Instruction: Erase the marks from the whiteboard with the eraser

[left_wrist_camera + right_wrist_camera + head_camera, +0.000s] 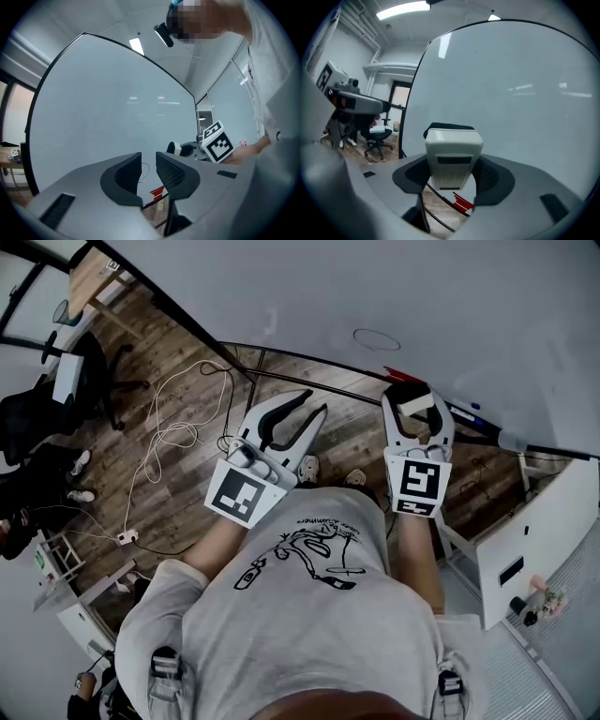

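Note:
The whiteboard [422, 306] fills the upper right of the head view, and a thin oval mark [377, 338] is drawn on it. My right gripper [415, 393] is shut on a white eraser [418, 405] just below the board's lower edge. In the right gripper view the eraser [453, 152] stands upright between the jaws, black felt facing the whiteboard [525, 93]. My left gripper [317, 401] is held to the left, level, open with a narrow gap and nothing in it. Past the left gripper [148, 161] lies the whiteboard [108, 108] with a thin curved line [146, 169].
Red markers [405, 377] and a blue marker [469, 411] lie along the board's bottom rail. White cables [178, 427] trail over the wooden floor. An office chair [84, 371] stands at the left and a white cabinet [525, 540] at the right.

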### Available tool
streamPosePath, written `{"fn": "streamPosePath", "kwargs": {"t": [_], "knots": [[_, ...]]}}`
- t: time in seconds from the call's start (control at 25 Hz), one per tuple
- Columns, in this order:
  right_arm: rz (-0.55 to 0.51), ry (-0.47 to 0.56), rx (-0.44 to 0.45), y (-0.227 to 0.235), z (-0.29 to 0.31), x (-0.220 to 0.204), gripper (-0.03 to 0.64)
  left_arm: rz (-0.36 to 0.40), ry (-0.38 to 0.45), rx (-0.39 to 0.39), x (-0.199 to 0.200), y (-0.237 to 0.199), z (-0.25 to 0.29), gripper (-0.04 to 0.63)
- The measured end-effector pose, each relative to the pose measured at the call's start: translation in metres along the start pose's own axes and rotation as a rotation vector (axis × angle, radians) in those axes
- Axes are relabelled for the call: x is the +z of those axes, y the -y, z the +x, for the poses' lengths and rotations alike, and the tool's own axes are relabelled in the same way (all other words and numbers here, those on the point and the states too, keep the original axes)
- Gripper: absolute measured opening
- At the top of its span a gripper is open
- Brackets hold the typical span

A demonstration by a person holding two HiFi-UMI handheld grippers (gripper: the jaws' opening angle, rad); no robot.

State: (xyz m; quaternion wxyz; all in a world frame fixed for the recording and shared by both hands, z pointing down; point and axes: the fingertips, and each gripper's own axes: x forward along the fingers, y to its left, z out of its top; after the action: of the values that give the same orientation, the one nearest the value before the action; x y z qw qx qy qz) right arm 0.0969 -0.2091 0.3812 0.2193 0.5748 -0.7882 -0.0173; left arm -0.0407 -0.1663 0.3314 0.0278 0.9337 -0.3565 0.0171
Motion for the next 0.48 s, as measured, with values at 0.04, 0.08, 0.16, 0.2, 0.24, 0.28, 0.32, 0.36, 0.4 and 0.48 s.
{"fn": "streamPosePath", "kwargs": {"t": [0.04, 0.08, 0.16, 0.2, 0.24, 0.28, 0.32, 0.36, 0.4, 0.48], "knots": [[-0.022, -0.018, -0.016, 0.001, 0.009, -0.006, 0.270, -0.002, 0.000, 0.000, 0.000, -0.001, -0.001, 0.091], [-0.042, -0.035, -0.032, 0.002, 0.019, -0.012, 0.270, -0.006, -0.001, 0.001, -0.001, -0.003, -0.001, 0.091], [-0.077, -0.064, -0.063, 0.005, 0.036, -0.021, 0.271, -0.015, -0.003, 0.005, -0.004, -0.007, -0.003, 0.091], [-0.093, -0.077, -0.078, 0.006, 0.044, -0.025, 0.270, -0.019, -0.004, 0.007, -0.005, -0.010, -0.004, 0.091], [-0.110, -0.088, -0.093, 0.008, 0.051, -0.028, 0.270, -0.022, -0.006, 0.008, -0.006, -0.011, -0.005, 0.091], [-0.124, -0.097, -0.110, 0.010, 0.058, -0.031, 0.270, -0.023, -0.007, 0.010, -0.007, -0.013, -0.005, 0.091], [-0.136, -0.104, -0.127, 0.013, 0.063, -0.033, 0.270, -0.024, -0.009, 0.012, -0.008, -0.015, -0.006, 0.091], [-0.144, -0.107, -0.145, 0.016, 0.068, -0.034, 0.272, -0.024, -0.011, 0.014, -0.009, -0.016, -0.006, 0.091], [-0.151, -0.108, -0.163, 0.019, 0.072, -0.034, 0.272, -0.026, -0.012, 0.016, -0.010, -0.017, -0.006, 0.091], [-0.166, -0.100, -0.199, 0.024, 0.078, -0.031, 0.272, -0.030, -0.015, 0.018, -0.011, -0.019, -0.006, 0.091]]}}
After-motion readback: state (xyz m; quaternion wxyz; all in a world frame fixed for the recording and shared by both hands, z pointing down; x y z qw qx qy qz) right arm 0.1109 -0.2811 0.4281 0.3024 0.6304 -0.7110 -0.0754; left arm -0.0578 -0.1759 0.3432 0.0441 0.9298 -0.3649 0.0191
